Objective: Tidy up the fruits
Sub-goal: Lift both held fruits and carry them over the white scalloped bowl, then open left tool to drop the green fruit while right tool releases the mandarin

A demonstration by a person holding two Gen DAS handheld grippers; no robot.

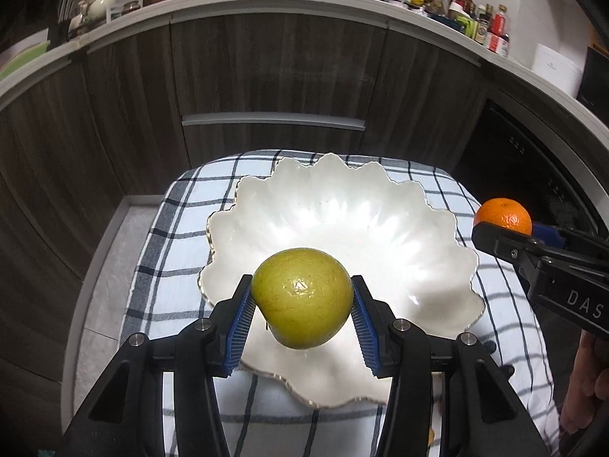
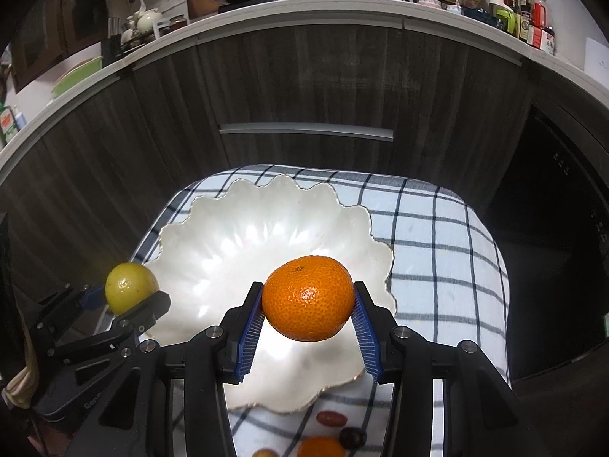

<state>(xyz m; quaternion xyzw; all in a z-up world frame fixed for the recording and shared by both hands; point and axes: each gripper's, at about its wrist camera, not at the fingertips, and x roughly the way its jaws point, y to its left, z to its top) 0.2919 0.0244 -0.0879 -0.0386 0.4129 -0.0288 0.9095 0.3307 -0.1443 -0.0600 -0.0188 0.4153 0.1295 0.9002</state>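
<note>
the step in hand looks like carrying fruit to the white scalloped ceramic bowl (image 1: 335, 224), which sits bare on a blue-and-white checked cloth (image 1: 182, 228). the left gripper (image 1: 302, 314) is clamped on a round yellow-green citrus fruit (image 1: 302, 297), held above the bowl's near rim. the right gripper (image 2: 309, 316) is closed around a round orange mandarin (image 2: 308, 297), also over the bowl's near side.

next, each fruit likely needs lowering into the bowl's hollow before the pads let go, spaced so the two do not knock.

only the right wrist view shows what lies on the cloth before the bowl: another orange fruit (image 2: 319, 447) and small dark red fruits (image 2: 330, 418). the left view shows the bowl's right rim.
</note>
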